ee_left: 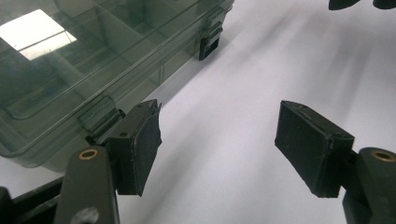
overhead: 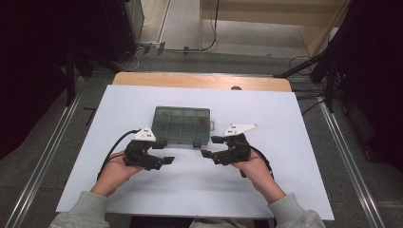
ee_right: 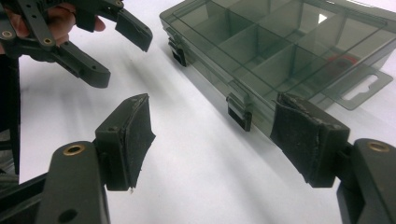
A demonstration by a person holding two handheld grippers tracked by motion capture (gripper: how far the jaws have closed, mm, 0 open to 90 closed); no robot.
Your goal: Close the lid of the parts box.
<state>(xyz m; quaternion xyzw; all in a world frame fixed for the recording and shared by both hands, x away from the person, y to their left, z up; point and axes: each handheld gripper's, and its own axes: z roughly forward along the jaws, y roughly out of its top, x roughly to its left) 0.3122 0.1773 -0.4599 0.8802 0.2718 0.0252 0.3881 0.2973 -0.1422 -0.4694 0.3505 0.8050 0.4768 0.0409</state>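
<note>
A smoky see-through compartment box [overhead: 181, 124] lies shut in the middle of the white table, with two dark latches on its near side. My left gripper [overhead: 163, 151] is open at the box's near left corner, nothing between its pads. In the left gripper view the gripper [ee_left: 219, 140] has one pad beside a latch [ee_left: 100, 116]; whether they touch I cannot tell. My right gripper [overhead: 211, 146] is open at the near right corner. In the right gripper view the gripper [ee_right: 217, 135] frames bare table, with the box [ee_right: 280, 51] and a latch [ee_right: 240, 114] just beyond.
The white table top [overhead: 199, 190] ends in a wooden strip [overhead: 199, 80] at the far side. A small red item [ee_right: 341, 58] lies in one compartment. A hang tab [ee_right: 364, 91] sticks out of the box's side. Dark stands and cables flank the table.
</note>
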